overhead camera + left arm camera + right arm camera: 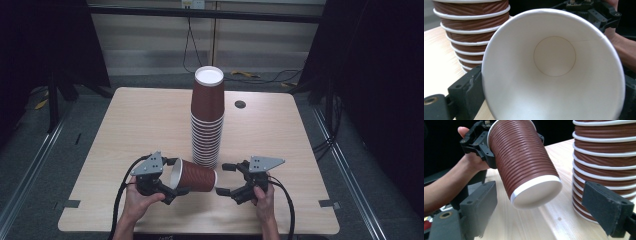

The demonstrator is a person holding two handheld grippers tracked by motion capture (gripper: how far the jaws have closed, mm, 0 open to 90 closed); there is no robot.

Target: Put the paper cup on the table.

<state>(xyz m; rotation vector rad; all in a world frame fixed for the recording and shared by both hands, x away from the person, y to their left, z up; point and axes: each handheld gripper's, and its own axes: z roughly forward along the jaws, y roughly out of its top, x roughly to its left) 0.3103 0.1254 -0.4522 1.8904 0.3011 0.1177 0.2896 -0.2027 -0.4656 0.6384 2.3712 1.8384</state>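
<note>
We hold one brown ribbed paper cup on its side in our left tongs, whose jaws clamp the rim end; in the left gripper view the white inside of the cup faces us, with a black jaw pressed against its outer wall at either side. The cup's closed white bottom points toward our right tongs, which wait just beyond it with their jaws spread wide and nothing between them. In the right gripper view the cup's base hangs between and a little ahead of those two open jaws, lifted off the surface.

Just behind both tongs stands the tall stack of paper cups, upside down, near the cup but not touching it.

As we judge it, one cup is already apart from the stack and in hand, so the separating part looks done for this cup. What seems left is a handover or a turn: the right tongs would have to close on the base end, and then the cup must be set down somewhere on the surface. Many cups remain stacked.
</note>
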